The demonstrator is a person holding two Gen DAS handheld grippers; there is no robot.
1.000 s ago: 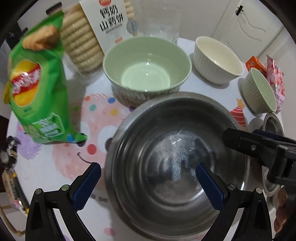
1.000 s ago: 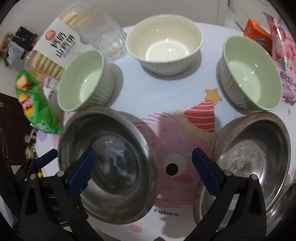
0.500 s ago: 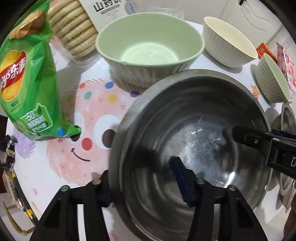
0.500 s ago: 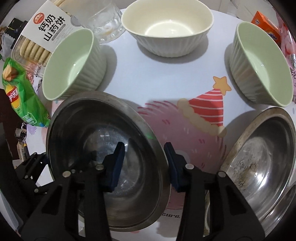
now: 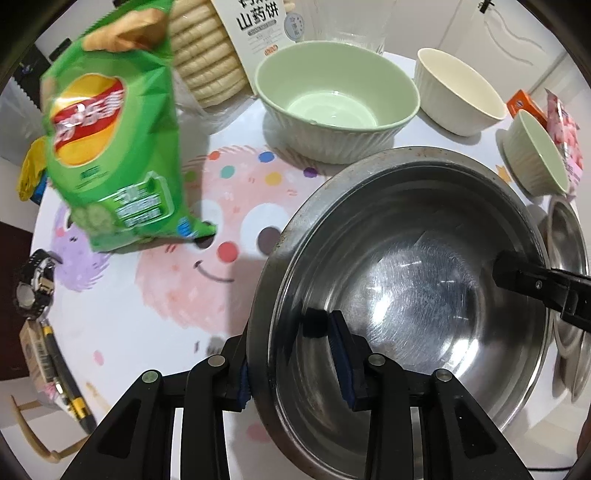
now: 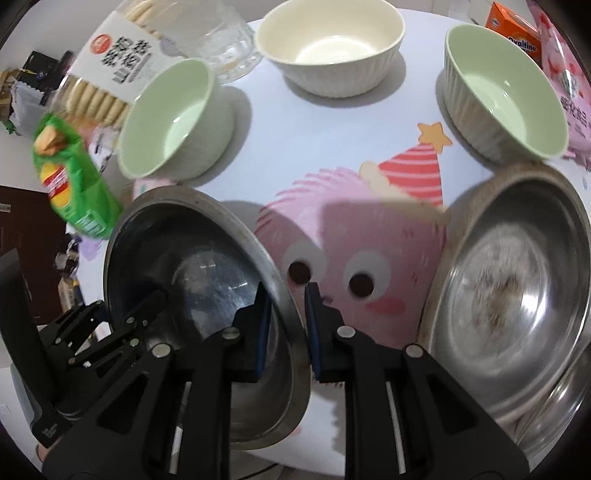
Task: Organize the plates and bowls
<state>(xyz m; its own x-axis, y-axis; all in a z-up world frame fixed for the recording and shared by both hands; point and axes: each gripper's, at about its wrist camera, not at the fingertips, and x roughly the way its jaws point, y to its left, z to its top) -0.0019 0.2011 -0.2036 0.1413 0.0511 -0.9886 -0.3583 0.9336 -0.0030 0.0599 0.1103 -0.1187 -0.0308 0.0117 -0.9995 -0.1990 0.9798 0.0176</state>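
A large steel bowl [image 5: 424, 295] fills the left wrist view. My left gripper [image 5: 291, 365] straddles its near-left rim, jaws still closing, one pad outside the wall and one inside, pressing on it. My right gripper [image 6: 286, 325] pinches the opposite rim of the same steel bowl [image 6: 192, 273], jaws also closing. Its finger [image 5: 517, 273] shows over the bowl's far side. A second steel bowl [image 6: 509, 295] sits to the right. Beyond stand a green bowl [image 6: 166, 118], a cream bowl [image 6: 328, 44] and another green bowl [image 6: 506, 96].
A green crisp bag [image 5: 114, 155] and a biscuit pack [image 5: 210, 55] crowd the table's left side, with a glass [image 6: 225, 48] behind. An orange box [image 6: 513, 33] and a pink packet [image 6: 565, 74] lie at the far right. A wristwatch [image 5: 33, 288] sits at the left edge.
Both grippers went from wide open above the steel bowl to closed over its opposite rims. The bowl has shifted left, uncovering the pink monster's eyes on the cloth.
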